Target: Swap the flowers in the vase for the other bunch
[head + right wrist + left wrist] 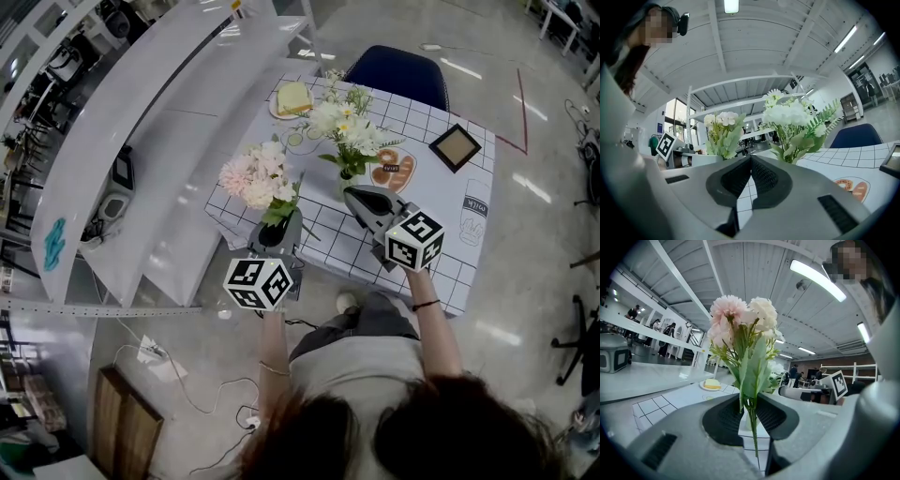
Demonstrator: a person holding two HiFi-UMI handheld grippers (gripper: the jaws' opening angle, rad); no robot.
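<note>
In the head view my left gripper (pixel 278 227) is shut on the stems of a pink and white bunch (pixel 258 176), held upright above the table's near left edge. In the left gripper view the thin green stems (pixel 751 420) run down between the pads and the blooms (pixel 740 324) stand above. A white bunch with green leaves (pixel 345 127) stands mid-table; its base is hidden behind my right gripper (pixel 350 195). That gripper is shut and empty, just short of the white bunch (pixel 790 117), with its pads meeting (pixel 751 158).
The checked tablecloth (pixel 441 216) carries a plate with a yellow slice (pixel 292 98), a plate of pastries (pixel 394 169) and a dark picture frame (pixel 455 147). A blue chair (pixel 398 73) stands behind the table. White shelving (pixel 141 141) runs along the left.
</note>
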